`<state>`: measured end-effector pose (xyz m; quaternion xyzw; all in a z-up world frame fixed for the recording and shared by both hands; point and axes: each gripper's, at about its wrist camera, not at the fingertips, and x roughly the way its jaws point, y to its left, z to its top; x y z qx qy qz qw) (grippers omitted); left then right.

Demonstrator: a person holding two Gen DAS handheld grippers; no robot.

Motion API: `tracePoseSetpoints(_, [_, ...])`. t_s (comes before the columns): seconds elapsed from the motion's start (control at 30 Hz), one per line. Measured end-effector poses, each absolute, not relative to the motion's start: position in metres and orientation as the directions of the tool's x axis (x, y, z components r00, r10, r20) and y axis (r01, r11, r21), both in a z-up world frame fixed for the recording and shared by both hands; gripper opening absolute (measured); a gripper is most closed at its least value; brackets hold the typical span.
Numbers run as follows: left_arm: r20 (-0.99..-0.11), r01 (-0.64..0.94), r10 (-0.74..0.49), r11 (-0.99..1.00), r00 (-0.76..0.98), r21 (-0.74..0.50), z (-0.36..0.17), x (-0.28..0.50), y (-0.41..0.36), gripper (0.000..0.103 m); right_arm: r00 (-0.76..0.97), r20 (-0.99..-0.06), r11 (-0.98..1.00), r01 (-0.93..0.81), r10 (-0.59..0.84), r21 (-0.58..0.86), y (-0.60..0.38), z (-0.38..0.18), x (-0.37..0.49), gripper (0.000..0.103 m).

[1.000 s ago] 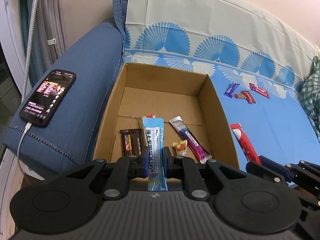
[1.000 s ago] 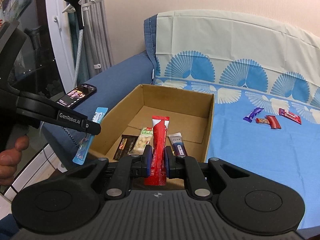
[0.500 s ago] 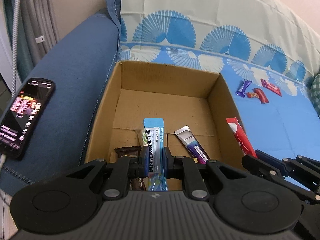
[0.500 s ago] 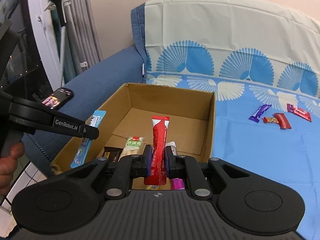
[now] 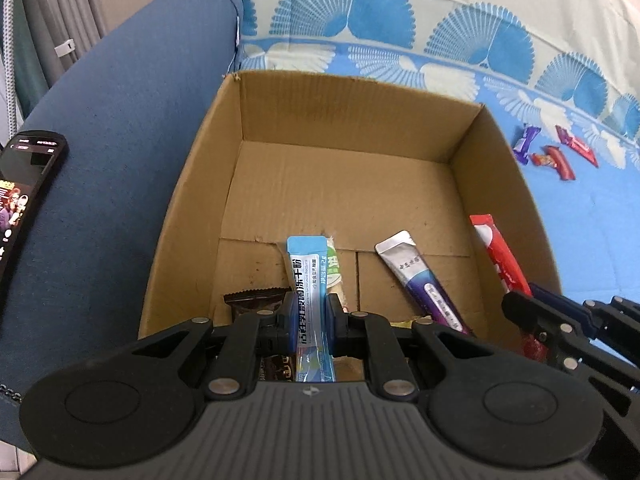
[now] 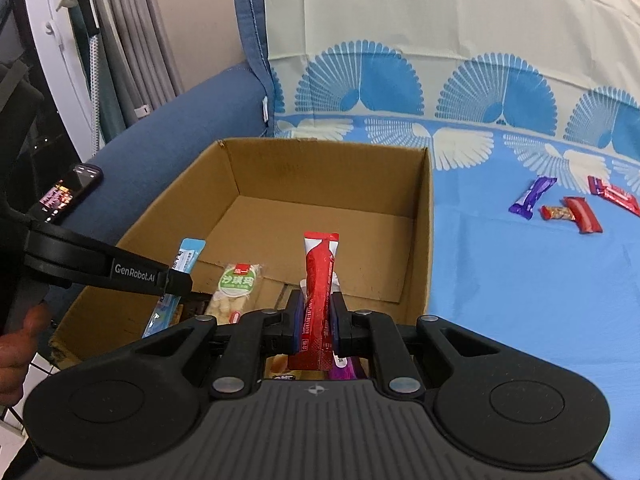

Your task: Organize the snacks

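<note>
Both grippers have advanced over the cardboard box [image 5: 496, 168]: our left gripper [image 5: 311, 314] pinches the blue sachet [image 5: 308, 276], our right gripper [image 6: 316, 320] the red stick [image 6: 319, 276]; release comes next.

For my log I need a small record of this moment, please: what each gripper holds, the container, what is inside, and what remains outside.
left gripper: shut on blue stick pack
right gripper: shut on red stick pack
container: cardboard box, open
inside: green-label snack, purple-silver stick, dark bar
outside: small candies on blue sheet

The cardboard box [image 6: 424, 216] sits on the sofa [image 6: 520, 280], phone [image 5: 24, 196] on the armrest left, loose snacks [image 6: 568, 208] right.
</note>
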<state>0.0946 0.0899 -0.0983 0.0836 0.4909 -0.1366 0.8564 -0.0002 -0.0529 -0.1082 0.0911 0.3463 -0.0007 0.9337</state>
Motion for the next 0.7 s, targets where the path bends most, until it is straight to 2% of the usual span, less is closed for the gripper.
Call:
tracePoseSetpoints(0.1, [-0.868,0.319,-0.137,0.947,0.477,0.026,-0.104,0.098,0.088,0.015,0.758,-0.649,0.983,0.065,0.061,0.169,-0.053,-0.112,0.006,0.014])
tracePoseSetpoints(0.17, [-0.873,0.321,-0.125,0.946,0.472,0.038,-0.108,0.101,0.086,0.019,0.755,-0.652,0.983,0.060,0.071,0.176,-0.054,-0.113,0.009,0.017])
tracePoseSetpoints(0.2, [-0.876,0.323,-0.119,0.945,0.468,0.044,-0.109,0.102,0.087,0.034,0.753,-0.654,0.982,0.062,0.073,0.180,-0.054,-0.114,0.011,0.019])
tracePoseSetpoints(0.23, [-0.881,0.327,-0.117,0.944,0.459,0.045,-0.109,0.102,0.086,0.069,0.749,-0.658,0.980,0.068,0.074,0.187,-0.055,-0.114,0.013,0.024])
tracePoseSetpoints(0.27, [-0.884,0.327,-0.114,0.944,0.452,0.045,-0.109,0.103,0.086,0.087,0.743,-0.665,0.977,0.076,0.076,0.197,-0.056,-0.114,0.014,0.033])
tracePoseSetpoints(0.3, [-0.882,0.316,-0.108,0.947,0.459,0.048,-0.108,0.102,0.088,0.102,0.738,-0.671,0.975,0.089,0.073,0.204,-0.057,-0.113,0.014,0.055])
tracePoseSetpoints(0.33, [-0.872,0.300,-0.103,0.952,0.479,0.052,-0.105,0.101,0.091,0.103,0.735,-0.675,0.972,0.104,0.066,0.209,-0.058,-0.112,0.013,0.070])
tracePoseSetpoints(0.37, [-0.865,0.291,-0.093,0.955,0.492,0.063,-0.103,0.097,0.094,0.103,0.733,-0.678,0.971,0.114,0.061,0.211,-0.058,-0.112,0.012,0.073])
tracePoseSetpoints(0.53, [-0.889,0.290,-0.066,0.954,0.452,0.077,-0.101,0.080,0.104,0.103,0.707,-0.703,0.969,0.114,0.076,0.220,-0.046,-0.107,-0.009,0.085])
tracePoseSetpoints(0.7, [-0.889,0.297,-0.053,0.950,0.455,0.095,-0.088,0.044,0.114,0.103,0.696,-0.714,0.965,0.130,0.076,0.229,-0.031,-0.096,-0.046,0.091])
